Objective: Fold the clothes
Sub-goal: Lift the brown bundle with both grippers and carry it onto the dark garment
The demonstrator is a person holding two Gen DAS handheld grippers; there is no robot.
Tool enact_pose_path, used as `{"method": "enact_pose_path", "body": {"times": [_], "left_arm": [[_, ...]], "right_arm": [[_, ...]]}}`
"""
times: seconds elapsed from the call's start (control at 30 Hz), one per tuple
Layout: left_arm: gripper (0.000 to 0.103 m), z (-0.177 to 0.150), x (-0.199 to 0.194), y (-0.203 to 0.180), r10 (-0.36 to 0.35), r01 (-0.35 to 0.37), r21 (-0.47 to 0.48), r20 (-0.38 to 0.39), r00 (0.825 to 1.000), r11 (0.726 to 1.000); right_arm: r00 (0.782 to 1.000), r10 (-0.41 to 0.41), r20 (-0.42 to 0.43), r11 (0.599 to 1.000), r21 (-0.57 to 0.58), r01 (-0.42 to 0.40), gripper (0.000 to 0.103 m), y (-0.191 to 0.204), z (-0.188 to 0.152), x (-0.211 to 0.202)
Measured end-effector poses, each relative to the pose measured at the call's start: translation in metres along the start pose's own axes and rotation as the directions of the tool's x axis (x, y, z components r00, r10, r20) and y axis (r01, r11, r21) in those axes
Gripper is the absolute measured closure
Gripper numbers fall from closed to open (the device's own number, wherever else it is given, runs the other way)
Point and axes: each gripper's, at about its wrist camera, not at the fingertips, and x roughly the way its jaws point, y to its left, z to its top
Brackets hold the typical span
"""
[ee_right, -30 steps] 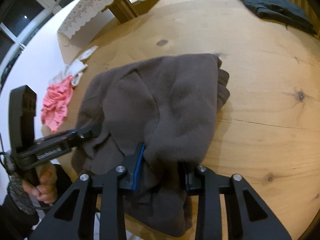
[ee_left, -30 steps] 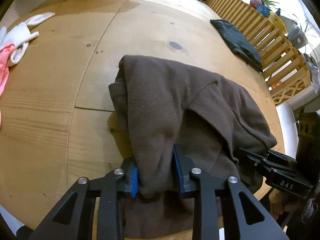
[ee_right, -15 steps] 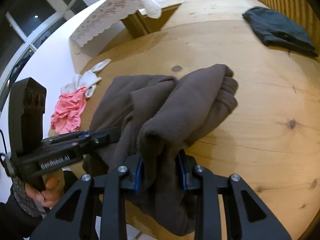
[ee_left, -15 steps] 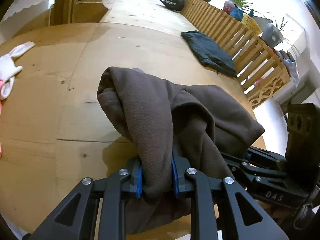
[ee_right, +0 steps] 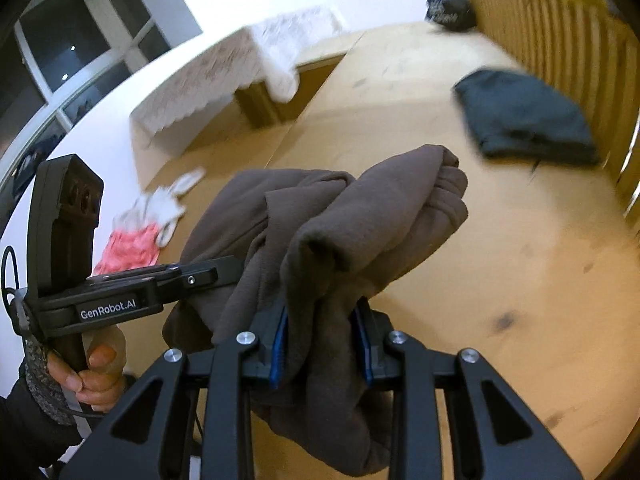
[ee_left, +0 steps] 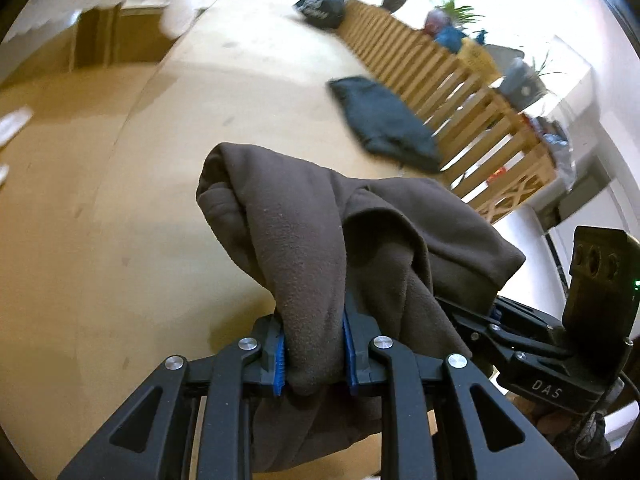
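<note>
Left gripper: jaws are standing narrowly apart and clamping a thick fold of the brown fleece garment between the blue pads.
Right gripper: jaws are likewise standing narrowly apart and pinching a bunched fold of the same garment, with cloth filling the gap between the pads.
Brown fleece garment: it is hanging from both grippers, draping forward from the pads and drooping below them; the bulk is bridging the space between the two grippers, and the folded far end is pointing away from the fingers. Whether any part is touching the table cannot be told.
Person's hand: it is gripping the handle of the left gripper, to the left of the right gripper.
Wooden table: it is lying beneath and ahead of both grippers.
Pink cloth: it is lying on the table, ahead and left of the right gripper, touching a white cloth.
Dark folded garment: it is lying on the table well ahead, to the right, just beside the slatted wooden rail.
Black bag: it is sitting farthest off, at the rail's far end.
</note>
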Motion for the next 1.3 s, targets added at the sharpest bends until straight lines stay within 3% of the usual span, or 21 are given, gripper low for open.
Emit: {"method": "enact_pose_path", "body": {"times": [0.23,0.4,0.53,0.67,0.83,0.93,1.0,1.03,1.07,1.13,1.17,1.23,1.3], "left_arm": [[0.083,0.102,0.054,-0.076,-0.042,0.033,0.144,0.06,0.997,0.989],[0.083,0.182,0.128,-0.104,-0.078,0.065,0.163,0.079,0.994,0.984],[0.083,0.234,0.189,-0.113,-0.072,0.064,0.156,0.043,0.996,0.986],[0.083,0.27,0.237,-0.135,-0.047,0.044,0.181,0.013,0.999,0.982],[0.083,0.301,0.268,-0.153,-0.051,0.052,0.163,-0.008,0.999,0.985],[0.082,0.31,0.294,-0.152,-0.048,0.053,0.149,-0.035,0.998,0.987],[0.079,0.31,0.32,-0.143,-0.004,0.017,0.155,-0.083,0.997,0.988],[0.076,0.308,0.336,-0.134,0.054,-0.032,0.17,-0.125,0.991,0.985],[0.076,0.305,0.346,-0.124,0.063,-0.037,0.153,-0.163,0.985,0.987],[0.074,0.302,0.35,-0.102,0.012,0.004,0.081,-0.205,0.979,0.997],[0.074,0.303,0.342,-0.098,-0.009,0.022,0.068,-0.19,0.982,0.997],[0.074,0.304,0.32,-0.098,-0.027,0.043,0.098,-0.155,0.988,0.994],[0.076,0.308,0.296,-0.104,-0.04,0.058,0.149,-0.118,0.992,0.987]], "right_arm": [[0.981,-0.177,0.075,0.98,-0.081,0.183,0.076,-0.07,0.106,-0.007],[0.965,-0.254,0.071,0.964,-0.064,0.258,0.076,-0.147,0.185,0.032],[0.953,-0.304,0.022,0.952,-0.027,0.304,0.076,-0.206,0.234,0.073],[0.946,-0.324,-0.003,0.946,0.006,0.324,0.077,-0.243,0.265,0.09],[0.936,-0.352,-0.03,0.936,-0.028,0.351,0.077,-0.28,0.299,0.102],[0.924,-0.374,-0.074,0.927,-0.039,0.372,0.077,-0.306,0.302,0.121],[0.879,-0.443,-0.176,0.896,-0.066,0.439,0.073,-0.331,0.295,0.145],[0.838,-0.485,-0.251,0.873,-0.08,0.481,0.072,-0.344,0.29,0.158],[0.83,-0.485,-0.275,0.872,-0.083,0.482,0.07,-0.348,0.288,0.161],[0.832,-0.495,-0.249,0.867,-0.084,0.491,0.067,-0.344,0.289,0.153],[0.817,-0.533,-0.222,0.846,-0.107,0.523,0.065,-0.336,0.292,0.147],[0.787,-0.592,-0.175,0.806,-0.15,0.573,0.064,-0.321,0.294,0.133],[0.782,-0.613,-0.116,0.789,-0.146,0.597,0.064,-0.307,0.299,0.114]]}}
